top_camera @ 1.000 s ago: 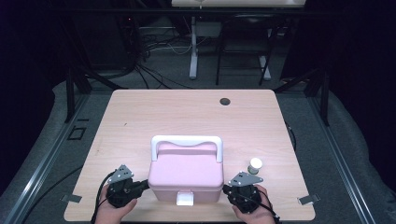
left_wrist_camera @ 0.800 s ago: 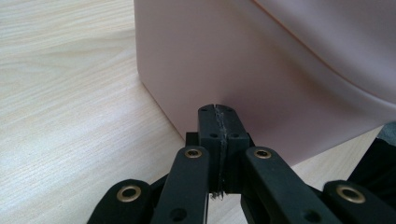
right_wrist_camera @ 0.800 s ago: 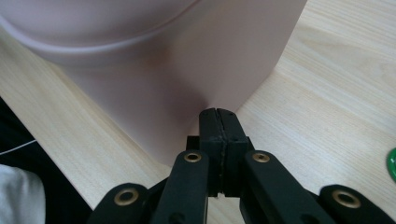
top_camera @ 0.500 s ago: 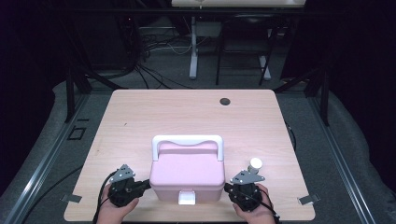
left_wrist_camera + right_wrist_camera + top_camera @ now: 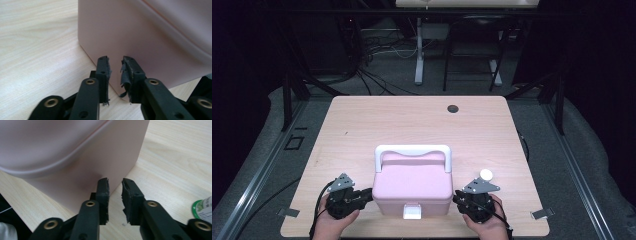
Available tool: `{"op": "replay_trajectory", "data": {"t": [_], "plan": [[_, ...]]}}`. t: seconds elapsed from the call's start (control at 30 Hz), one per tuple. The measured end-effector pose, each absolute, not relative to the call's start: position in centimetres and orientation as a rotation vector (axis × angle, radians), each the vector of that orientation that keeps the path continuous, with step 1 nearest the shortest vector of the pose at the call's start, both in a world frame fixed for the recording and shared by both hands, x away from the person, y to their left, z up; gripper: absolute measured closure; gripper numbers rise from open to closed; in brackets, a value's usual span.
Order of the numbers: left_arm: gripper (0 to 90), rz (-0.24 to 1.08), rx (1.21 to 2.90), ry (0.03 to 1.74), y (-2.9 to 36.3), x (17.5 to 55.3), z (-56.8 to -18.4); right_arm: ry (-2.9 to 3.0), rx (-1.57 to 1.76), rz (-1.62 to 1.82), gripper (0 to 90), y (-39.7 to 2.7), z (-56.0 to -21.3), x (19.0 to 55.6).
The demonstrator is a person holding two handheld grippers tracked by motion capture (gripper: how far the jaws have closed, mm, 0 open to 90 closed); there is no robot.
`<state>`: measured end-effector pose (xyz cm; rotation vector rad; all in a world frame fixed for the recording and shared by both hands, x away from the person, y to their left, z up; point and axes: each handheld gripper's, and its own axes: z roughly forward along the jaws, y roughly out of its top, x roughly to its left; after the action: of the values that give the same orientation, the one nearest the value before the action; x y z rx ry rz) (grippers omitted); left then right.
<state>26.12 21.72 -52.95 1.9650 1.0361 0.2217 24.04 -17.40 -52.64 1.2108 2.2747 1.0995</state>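
Observation:
A pink box (image 5: 412, 185) with a white handle (image 5: 412, 149) and a white front latch (image 5: 412, 212) stands near the table's front edge. My left gripper (image 5: 368, 194) lies at the box's lower left corner and points at its side wall (image 5: 140, 32). Its jaws (image 5: 116, 62) have just been opening and stand a little apart with nothing between them. My right gripper (image 5: 458, 199) faces the box's right corner (image 5: 75, 152). Its jaws (image 5: 115, 183) have also just been opening, a narrow gap with nothing in it.
A small bottle with a white cap (image 5: 485, 175) stands just right of the box, and its green-edged label (image 5: 203, 207) sits close to the right jaws. The wooden table (image 5: 412, 120) has a dark grommet (image 5: 453, 108) near its far edge. Stands and cables lie beyond.
The right gripper has shifted slightly beside the box. The box, the bottle and the left gripper stay where they were.

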Motion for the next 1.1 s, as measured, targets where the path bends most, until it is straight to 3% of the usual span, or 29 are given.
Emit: {"op": "replay_trajectory", "data": {"t": [0.3,1.1], "plan": [[63.1,0.216,1.939,1.051,22.4,26.7,-51.6,2.258,1.203,1.146,66.0,-18.2,-50.9,24.6],[63.4,0.191,1.919,1.012,22.7,28.5,-46.5,2.231,1.178,1.228,63.0,-18.6,-45.9,26.0]]}}
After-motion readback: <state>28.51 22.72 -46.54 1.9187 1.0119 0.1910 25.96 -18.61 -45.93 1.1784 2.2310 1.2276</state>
